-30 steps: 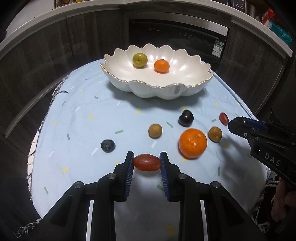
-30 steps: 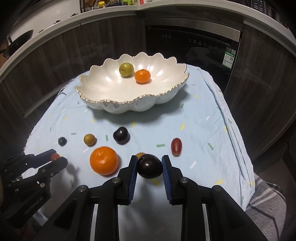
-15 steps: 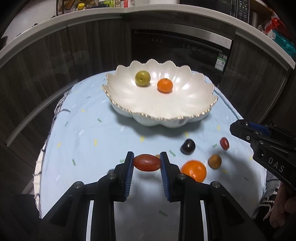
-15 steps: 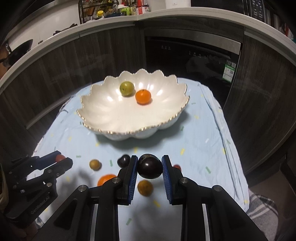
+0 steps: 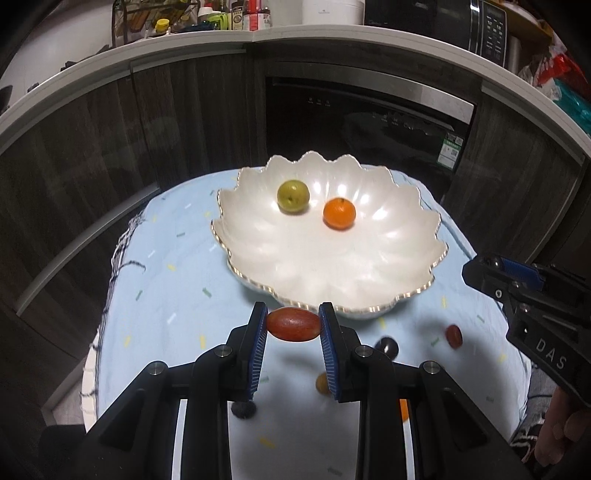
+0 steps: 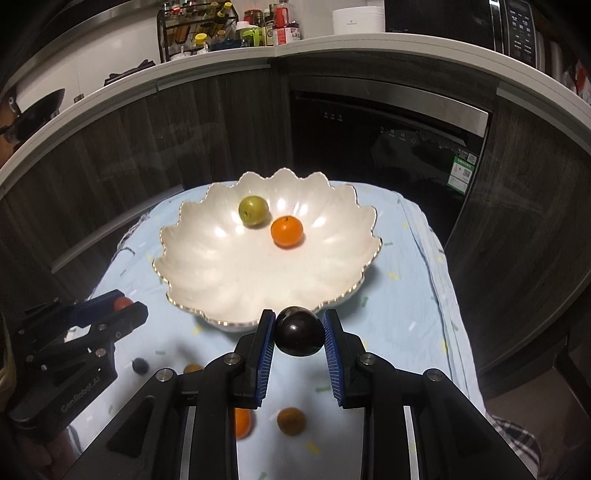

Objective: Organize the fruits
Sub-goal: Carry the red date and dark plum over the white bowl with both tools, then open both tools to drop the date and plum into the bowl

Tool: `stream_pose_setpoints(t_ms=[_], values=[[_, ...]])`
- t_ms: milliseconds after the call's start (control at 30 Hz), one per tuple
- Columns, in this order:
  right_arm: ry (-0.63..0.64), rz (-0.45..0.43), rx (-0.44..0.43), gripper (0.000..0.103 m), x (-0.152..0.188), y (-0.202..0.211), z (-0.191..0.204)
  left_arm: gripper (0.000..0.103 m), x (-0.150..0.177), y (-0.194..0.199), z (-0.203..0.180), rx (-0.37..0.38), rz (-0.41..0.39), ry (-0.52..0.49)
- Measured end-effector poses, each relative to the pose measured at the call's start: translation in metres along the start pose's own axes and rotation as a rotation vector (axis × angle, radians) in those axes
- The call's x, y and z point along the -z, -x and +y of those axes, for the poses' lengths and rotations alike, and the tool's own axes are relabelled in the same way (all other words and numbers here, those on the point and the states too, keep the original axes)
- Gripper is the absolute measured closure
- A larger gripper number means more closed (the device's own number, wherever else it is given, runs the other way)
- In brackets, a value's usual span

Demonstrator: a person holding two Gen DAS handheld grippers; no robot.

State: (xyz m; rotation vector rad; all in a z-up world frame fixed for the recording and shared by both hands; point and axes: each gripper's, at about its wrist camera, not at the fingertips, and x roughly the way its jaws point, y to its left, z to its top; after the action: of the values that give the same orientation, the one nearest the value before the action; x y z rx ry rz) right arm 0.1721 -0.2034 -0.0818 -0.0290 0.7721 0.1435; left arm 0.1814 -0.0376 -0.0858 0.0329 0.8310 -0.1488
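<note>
My left gripper (image 5: 293, 325) is shut on an oblong red fruit (image 5: 293, 325), held in the air just before the near rim of the white scalloped bowl (image 5: 388, 258). My right gripper (image 6: 299, 336) is shut on a dark round plum (image 6: 299, 336), also raised before the bowl's (image 6: 207, 258) near rim. The bowl holds a green fruit (image 5: 293, 195) and a small orange (image 5: 339, 213). Below on the blue cloth lie a dark fruit (image 5: 387, 346), a red fruit (image 5: 453, 336), a brown fruit (image 6: 291, 421), an orange (image 6: 243, 422) and a blueberry (image 6: 140, 365).
The small table is covered by a light blue cloth (image 5: 166, 295) with confetti marks. Dark wood cabinets and a dishwasher (image 5: 369, 122) stand close behind. The counter above carries bottles and jars (image 6: 229, 29). The right gripper's body shows at the right of the left wrist view (image 5: 535, 317).
Both grippers have risen from the cloth with their fruits and moved forward toward the bowl. The loose fruits on the cloth now lie below and behind the fingertips.
</note>
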Motion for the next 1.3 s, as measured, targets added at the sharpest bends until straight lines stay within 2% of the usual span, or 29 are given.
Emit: stream_pose_setpoints(t_ms=[633, 1133, 1167, 1267, 1300], values=[[-0.001, 0.015, -0.006, 0.075, -0.04, -0.033, 0.004, 0.074, -0.048, -0.038, 0.013, 0.013, 0.005, -0.007], [0.018, 0.125, -0.037, 0.075, -0.042, -0.074, 0.013, 0.073, -0.053, -0.072, 0.022, 0.011, 0.068, -0.009], [0.017, 0.13, -0.038, 0.075, -0.042, -0.075, 0.013, 0.071, -0.053, -0.073, 0.022, 0.013, 0.071, -0.008], [0.015, 0.14, -0.04, 0.075, -0.041, -0.077, 0.013, 0.05, -0.054, -0.072, 0.022, 0.011, 0.066, -0.005], [0.014, 0.141, -0.04, 0.074, -0.041, -0.077, 0.012, 0.046, -0.054, -0.071, 0.022, 0.009, 0.06, -0.002]])
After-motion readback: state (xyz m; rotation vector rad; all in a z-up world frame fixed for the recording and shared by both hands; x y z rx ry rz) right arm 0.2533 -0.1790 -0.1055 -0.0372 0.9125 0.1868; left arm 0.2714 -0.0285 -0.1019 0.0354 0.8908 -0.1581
